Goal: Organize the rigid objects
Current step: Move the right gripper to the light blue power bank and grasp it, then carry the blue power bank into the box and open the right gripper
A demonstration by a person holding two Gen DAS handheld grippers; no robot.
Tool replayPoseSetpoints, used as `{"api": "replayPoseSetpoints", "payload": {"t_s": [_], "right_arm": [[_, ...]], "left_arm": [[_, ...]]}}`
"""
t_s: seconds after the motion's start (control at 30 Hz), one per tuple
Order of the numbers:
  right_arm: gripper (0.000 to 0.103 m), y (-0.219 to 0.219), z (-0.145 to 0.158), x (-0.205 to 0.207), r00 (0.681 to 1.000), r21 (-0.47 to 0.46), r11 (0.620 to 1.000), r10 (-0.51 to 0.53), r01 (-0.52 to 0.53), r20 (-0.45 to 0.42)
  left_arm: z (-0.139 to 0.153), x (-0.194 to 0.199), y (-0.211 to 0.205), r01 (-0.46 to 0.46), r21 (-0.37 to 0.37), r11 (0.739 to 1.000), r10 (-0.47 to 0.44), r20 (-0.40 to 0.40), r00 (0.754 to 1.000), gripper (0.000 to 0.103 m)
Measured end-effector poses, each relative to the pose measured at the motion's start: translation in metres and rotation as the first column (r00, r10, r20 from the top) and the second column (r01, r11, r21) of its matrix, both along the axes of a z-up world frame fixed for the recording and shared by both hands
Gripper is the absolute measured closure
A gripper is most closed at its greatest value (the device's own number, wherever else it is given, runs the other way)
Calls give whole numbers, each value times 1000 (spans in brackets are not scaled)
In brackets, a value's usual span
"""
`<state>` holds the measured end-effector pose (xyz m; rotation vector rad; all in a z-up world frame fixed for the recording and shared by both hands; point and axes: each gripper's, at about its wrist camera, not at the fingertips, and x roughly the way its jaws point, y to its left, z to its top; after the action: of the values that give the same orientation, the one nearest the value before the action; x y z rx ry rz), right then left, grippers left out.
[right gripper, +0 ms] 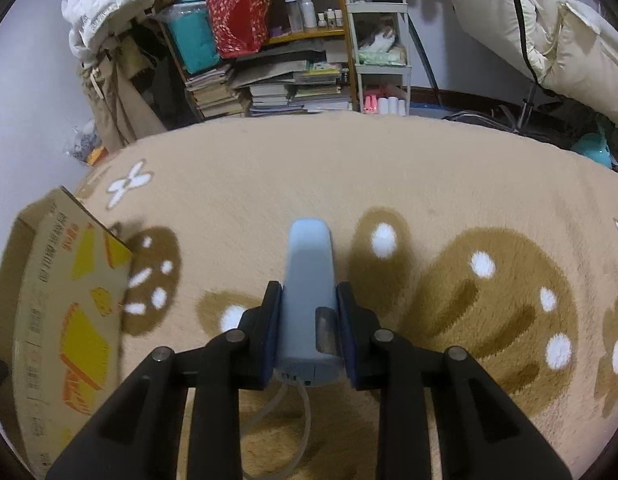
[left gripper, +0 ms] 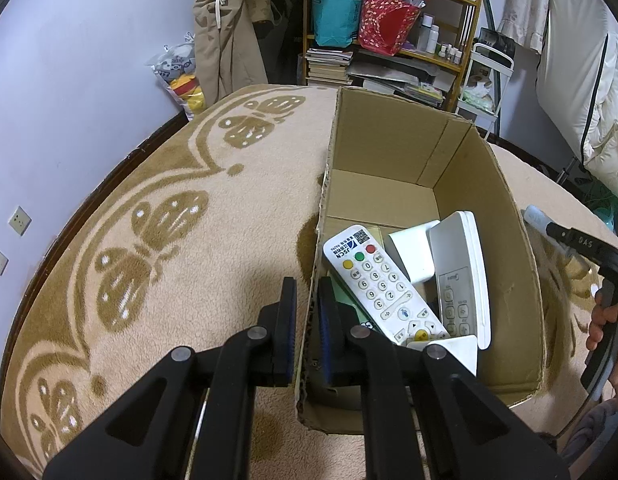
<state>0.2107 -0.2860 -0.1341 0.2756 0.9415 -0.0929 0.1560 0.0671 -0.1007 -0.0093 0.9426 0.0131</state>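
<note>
Blanket (left gripper: 189,248): beige fleece with brown butterfly pattern; it carries everything, and its own support is hidden.
Left gripper (left gripper: 307,300): its fingers are clenched on the left wall of the cardboard box (left gripper: 509,208), one finger outside and one inside the wall.
Cardboard box: open on top, standing on the blanket, well back from the far edge; in the right wrist view its printed outer side (right gripper: 69,300) is at the left border.
White remote (left gripper: 383,286): lies inside the box at the left, buttons up, with red, green and yellow keys near its far end.
Second white remote (left gripper: 461,272): stands tilted against the right inner wall of the box, just beside the first one.
White block (left gripper: 413,252): between the two remotes, partly covered by them; what it is I cannot tell.
Right gripper (right gripper: 308,300): its fingers are grasping a pale blue device (right gripper: 309,280) from both sides, the pads pressing on it.
Pale blue device: long and rounded at the far end, pointing away from the camera, over the blanket and to the right of the box; a thin clear cord (right gripper: 285,408) hangs from its near end.
Hand (left gripper: 605,320): seen at the right border of the left wrist view, holding the right gripper's handle.
Shelf (right gripper: 269,40): behind the blanket, full of books, bags and small bottles.
</note>
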Motion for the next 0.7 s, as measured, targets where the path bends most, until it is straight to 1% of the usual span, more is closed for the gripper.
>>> {"api": "replayPoseSetpoints", "payload": {"t_s": [0.23, 0.4, 0.53, 0.7], "right_arm": [[74, 8, 19, -1, 998, 30, 999, 11, -13, 60], [74, 25, 45, -4, 989, 37, 997, 57, -63, 137], [74, 41, 62, -7, 979, 58, 993, 94, -106, 183], [74, 63, 80, -11, 961, 59, 985, 147, -165, 234]], "left_arm": [[0, 0, 0, 0, -1, 1000, 0, 0, 1000, 92], [0, 0, 0, 0, -2, 1000, 0, -1, 1000, 92], [0, 0, 0, 0, -1, 1000, 0, -1, 1000, 92], [0, 0, 0, 0, -2, 1000, 0, 0, 1000, 92]]}}
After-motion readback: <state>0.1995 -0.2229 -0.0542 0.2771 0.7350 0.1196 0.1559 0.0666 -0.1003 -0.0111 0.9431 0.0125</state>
